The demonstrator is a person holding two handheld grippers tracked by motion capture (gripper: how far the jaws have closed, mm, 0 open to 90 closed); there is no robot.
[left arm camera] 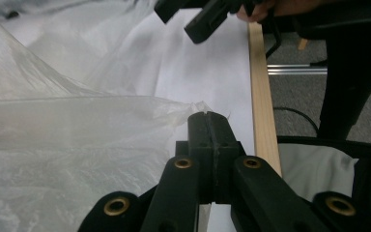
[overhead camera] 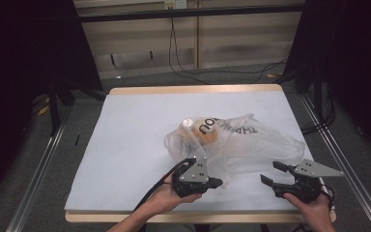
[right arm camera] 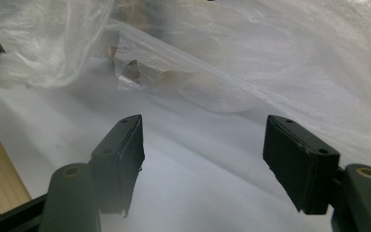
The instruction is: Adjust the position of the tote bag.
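Nearest the lens, at the bottom of the left gripper view, my left gripper (left arm camera: pixel 207 116) has its jaws pressed together, pinching the plastic bag's (overhead camera: pixel 251 140) thin edge. I judge the film could tear or slip out if I pull hard. The high view shows the bag mid-frame with a bottle (overhead camera: pixel 195 131) inside; my right gripper (right arm camera: pixel 203 145), jaws apart and empty, sits short of it.

A table (overhead camera: pixel 125 90) with a pale wooden edge is covered by a white sheet (overhead camera: pixel 125 140), on which 1 clear plastic bag (overhead camera: pixel 251 145) printed with dark letters is spread near the front edge, a brown object being seen inside it.
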